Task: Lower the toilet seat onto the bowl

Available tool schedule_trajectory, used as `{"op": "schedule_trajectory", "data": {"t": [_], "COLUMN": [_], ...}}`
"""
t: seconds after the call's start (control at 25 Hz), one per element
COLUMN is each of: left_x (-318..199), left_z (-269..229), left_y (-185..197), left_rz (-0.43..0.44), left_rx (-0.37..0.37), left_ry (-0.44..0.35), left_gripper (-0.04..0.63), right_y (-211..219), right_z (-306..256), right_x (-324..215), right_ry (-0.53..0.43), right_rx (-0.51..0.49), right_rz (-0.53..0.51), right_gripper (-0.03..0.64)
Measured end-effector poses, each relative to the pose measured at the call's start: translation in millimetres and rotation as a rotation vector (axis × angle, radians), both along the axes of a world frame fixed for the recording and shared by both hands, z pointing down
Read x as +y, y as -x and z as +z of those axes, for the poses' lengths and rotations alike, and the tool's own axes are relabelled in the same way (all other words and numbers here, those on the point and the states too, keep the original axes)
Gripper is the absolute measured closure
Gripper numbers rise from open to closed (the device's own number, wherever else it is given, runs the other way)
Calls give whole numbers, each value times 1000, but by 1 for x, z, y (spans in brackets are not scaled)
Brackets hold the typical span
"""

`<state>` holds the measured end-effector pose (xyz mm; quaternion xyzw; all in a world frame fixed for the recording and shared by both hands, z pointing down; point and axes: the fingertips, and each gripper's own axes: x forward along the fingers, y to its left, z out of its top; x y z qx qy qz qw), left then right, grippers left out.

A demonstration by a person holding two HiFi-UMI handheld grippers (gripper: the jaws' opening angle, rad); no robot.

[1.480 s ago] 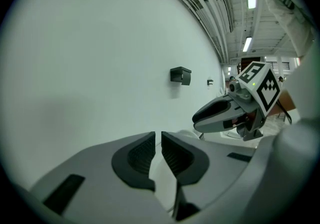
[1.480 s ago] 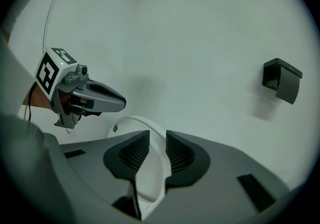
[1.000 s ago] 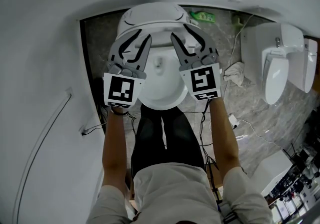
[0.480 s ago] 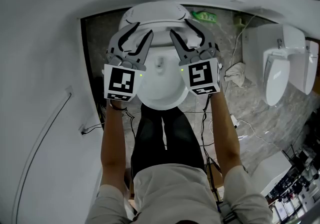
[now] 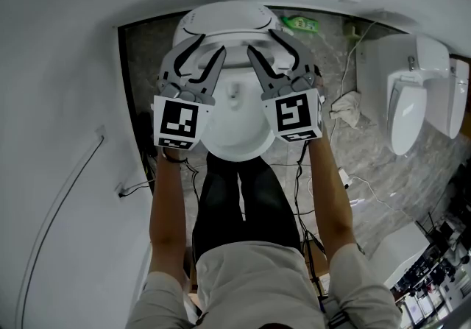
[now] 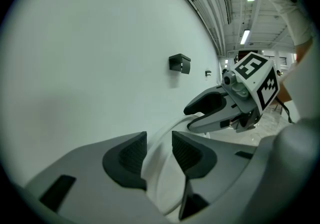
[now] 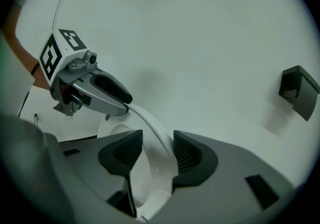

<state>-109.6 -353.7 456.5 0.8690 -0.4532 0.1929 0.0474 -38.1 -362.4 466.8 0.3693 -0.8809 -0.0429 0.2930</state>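
Observation:
A white toilet stands below me, its lid (image 5: 221, 20) upright at the back. The white seat (image 5: 237, 145) rings the bowl; I cannot tell whether it rests on the rim. My left gripper (image 5: 210, 46) is at the seat's left side, my right gripper (image 5: 262, 40) at its right. In the left gripper view the seat band (image 6: 161, 170) runs between the opening jaws of the left gripper (image 6: 159, 150). The seat band (image 7: 150, 129) also passes between the wide jaws of the right gripper (image 7: 157, 150), with a gap at the left pad.
White walls close in on the left and behind. A second toilet (image 5: 406, 107) stands to the right, with a cloth (image 5: 344, 108), a green bottle (image 5: 300, 23) and cables (image 5: 357, 199) on the marble floor. A black bracket (image 7: 298, 91) hangs on the wall. The person's legs are just before the bowl.
Both grippers' jaws have spread wider around the seat. The two grippers have shifted slightly toward the lid.

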Motion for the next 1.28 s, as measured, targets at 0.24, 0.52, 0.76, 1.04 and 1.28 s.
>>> {"op": "schedule_trajectory", "data": {"t": [0.24,0.52,0.76,1.04,1.28], "left_x": [6,12,18,27,39], "left_z": [-2,-4,-4,-8,-6], "left_y": [-1,-4,-3,-7,-5], "left_rz": [-9,-17,-24,-35,-38], "left_rx": [2,3,5,-13,-39], "left_ry": [-3,-3,-5,-15,-17], "left_gripper": [426,426,426,417,409], "right_y": [2,-3,-3,-6,-6], "right_z": [-3,-2,-1,-4,-5], "right_x": [5,12,19,30,46], "right_ry": [-37,-49,-49,-45,-57], "right_rx": [5,18,23,17,8], "right_rz": [-6,-4,-15,-34,-42], "right_gripper": [407,407,407,408,410]}}
